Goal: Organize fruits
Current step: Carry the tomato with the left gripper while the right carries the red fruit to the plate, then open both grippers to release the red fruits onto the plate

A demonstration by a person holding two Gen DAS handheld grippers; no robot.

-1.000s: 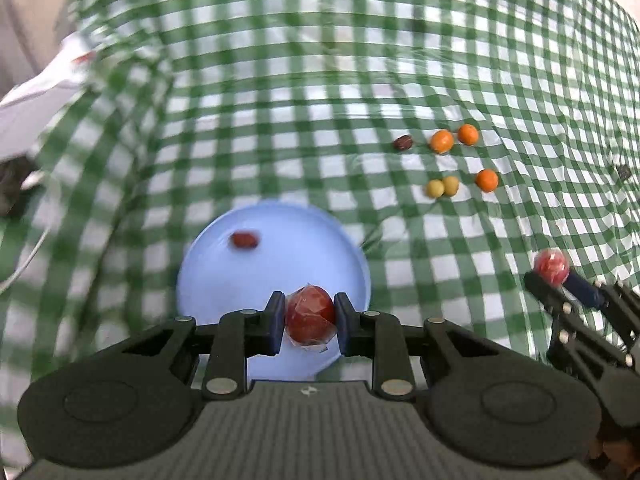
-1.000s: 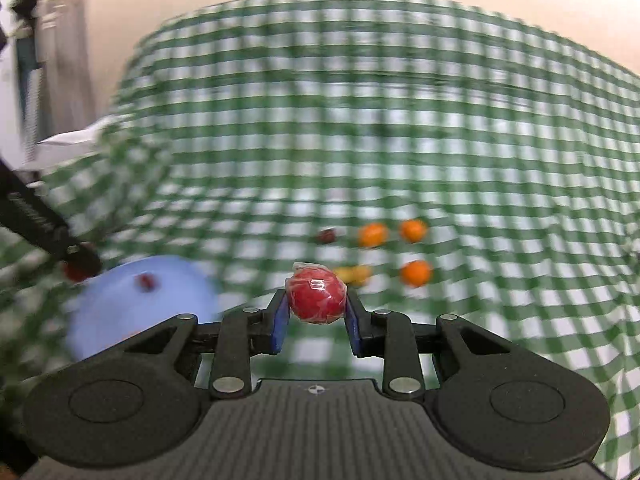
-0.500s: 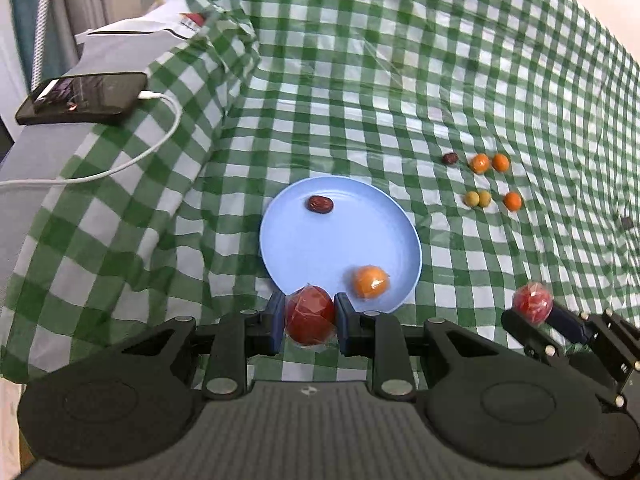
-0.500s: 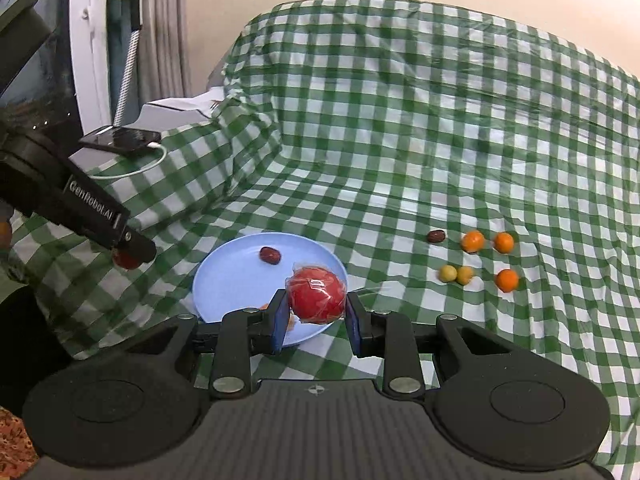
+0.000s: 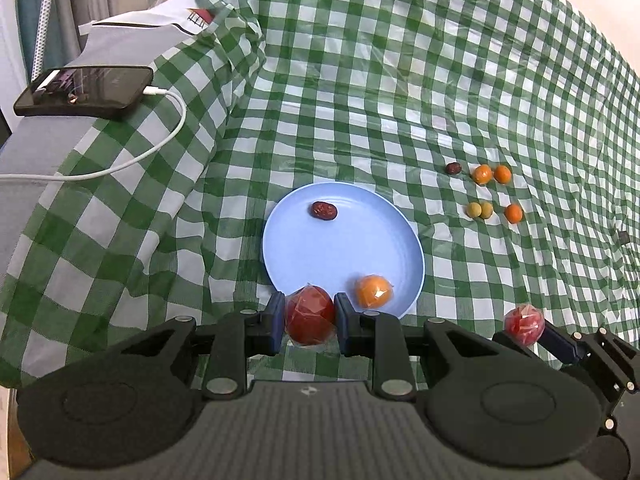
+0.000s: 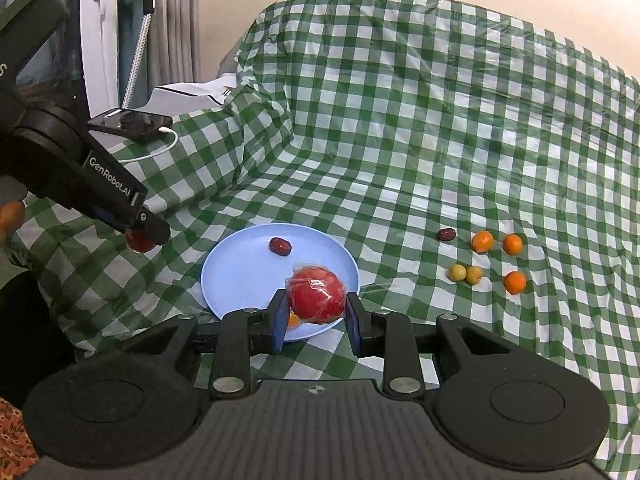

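My left gripper (image 5: pixel 309 322) is shut on a plastic-wrapped red fruit (image 5: pixel 310 320), held near the front edge of the blue plate (image 5: pixel 340 252). My right gripper (image 6: pixel 316 316) is shut on a second wrapped red fruit (image 6: pixel 317 294), above the plate's (image 6: pixel 236 276) near side. The plate holds a dark red date (image 5: pixel 324 210) and a wrapped orange (image 5: pixel 374 296). On the checked cloth to the right lie another date (image 5: pixel 453 168), three small oranges (image 5: pixel 482 174) and two yellow-green fruits (image 5: pixel 479 210). The right gripper also shows in the left wrist view (image 5: pixel 532 330), and the left gripper in the right wrist view (image 6: pixel 142 236).
A green-and-white checked cloth (image 5: pixel 400 80) covers the surface and rises at the back. A black phone (image 5: pixel 84 90) with a white cable (image 5: pixel 120 164) lies on a grey ledge at the left. White paper (image 5: pixel 136 32) lies behind it.
Both grippers have pulled back and up with their fruits; the views widened. The wrapped orange and the phone came into view.
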